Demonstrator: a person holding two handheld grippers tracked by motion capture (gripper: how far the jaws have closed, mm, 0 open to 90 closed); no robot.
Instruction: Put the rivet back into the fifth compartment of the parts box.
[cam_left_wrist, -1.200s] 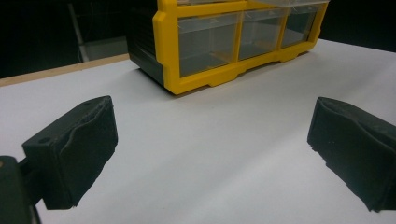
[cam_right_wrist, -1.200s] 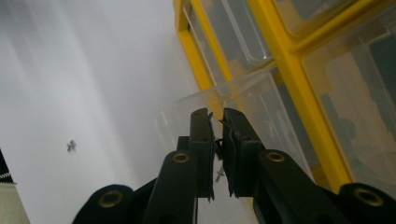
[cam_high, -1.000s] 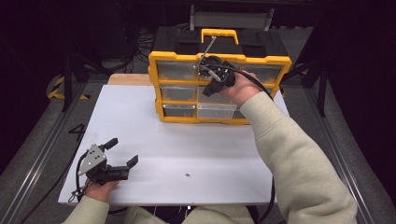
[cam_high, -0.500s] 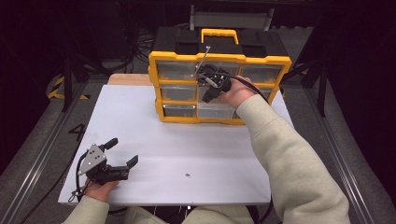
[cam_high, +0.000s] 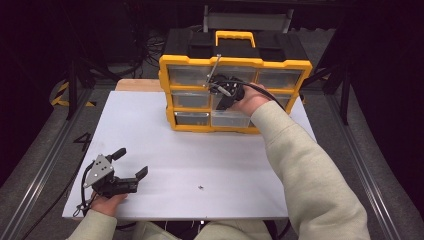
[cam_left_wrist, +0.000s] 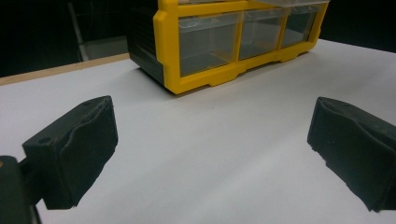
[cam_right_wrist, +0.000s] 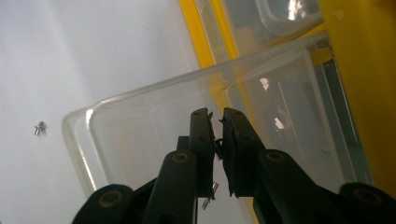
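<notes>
So the right claw (cam_right_wrist: 215, 116) is seen pinched together on a tiny screw (cam_right_wrist: 212, 189). A bit of silver is caught between the pads, and its long axis seems to run along the jaws, though it's too small to be sure. The pulled-out clear drawer (cam_right_wrist: 140, 95) of the yellow organizer (cam_high: 235, 62) is found dead ahead at 12 o'clock from the tips, with its open top right under them. Going by that, the drop is probably what's in hand, and only a release straight down should be needed.

A second loose screw (cam_high: 200, 188) is left on the table (cam_high: 225, 160). In the high view it's placed at about 6 o'clock from the right claw (cam_high: 225, 97) and roughly 4 o'clock from the left claw (cam_high: 131, 162). The left claw is parked on the table near the front edge, jaws spread wide with nothing between them, and it's the nearer of the two to that screw.
</notes>
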